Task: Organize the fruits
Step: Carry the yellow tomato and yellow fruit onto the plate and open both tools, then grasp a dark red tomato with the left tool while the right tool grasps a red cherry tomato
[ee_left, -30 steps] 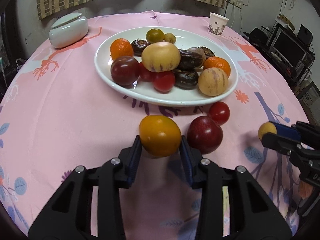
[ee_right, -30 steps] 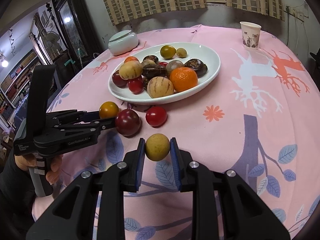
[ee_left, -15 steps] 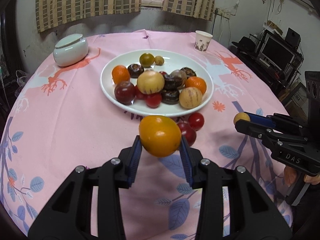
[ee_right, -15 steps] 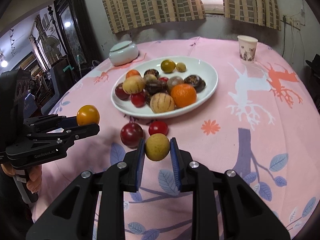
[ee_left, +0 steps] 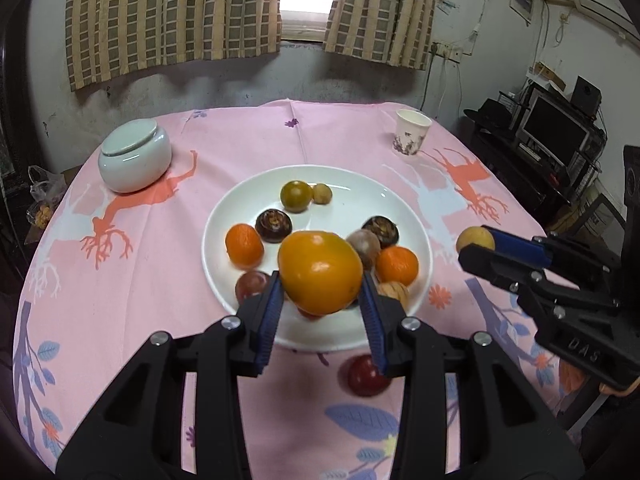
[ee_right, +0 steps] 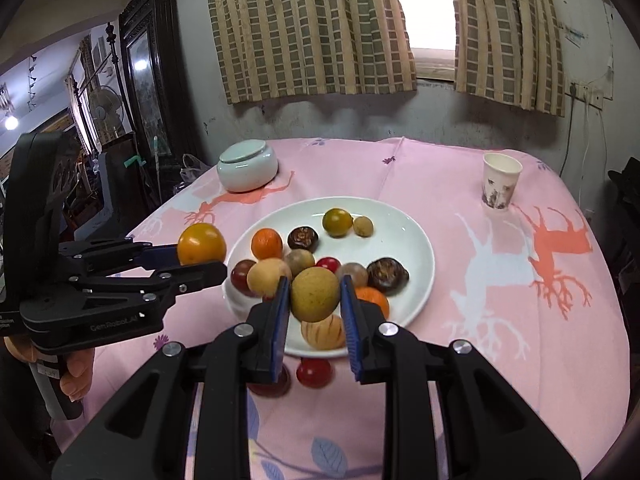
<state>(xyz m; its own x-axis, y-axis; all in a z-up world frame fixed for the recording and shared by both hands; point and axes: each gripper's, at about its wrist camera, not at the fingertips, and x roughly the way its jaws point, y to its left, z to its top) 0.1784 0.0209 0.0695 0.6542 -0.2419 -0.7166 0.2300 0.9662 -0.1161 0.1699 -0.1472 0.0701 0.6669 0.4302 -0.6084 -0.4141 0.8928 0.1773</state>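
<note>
The bench wears a pink cloth [ee_right: 460, 200] printed with coral and white antlered deer, blue-grey leaves and small orange flowers. On it sits a plain white plate [ee_right: 416, 240]; at twelve o'clock on the plate lies an olive-yellow fruit [ee_right: 338, 222] beside a small tan one [ee_right: 363, 226], with two bright orange mandarins [ee_right: 267, 243], dark brown mangosteens [ee_right: 387, 275] and a striped yellow melon [ee_right: 323, 332]. The left tongs [ee_left: 321, 300], black with blue pads, carry an orange-yellow tomato [ee_left: 320, 272]; the right tongs [ee_right: 314, 300], alike in colour, a dull tan-yellow fruit [ee_right: 315, 294]. At the plate's six o'clock lies a red tomato [ee_right: 314, 372]. The jar [ee_right: 247, 170] is pale celadon, the cup [ee_right: 501, 186] white with a purple floral print, the curtains [ee_right: 312, 28] olive-and-cream checked.
</note>
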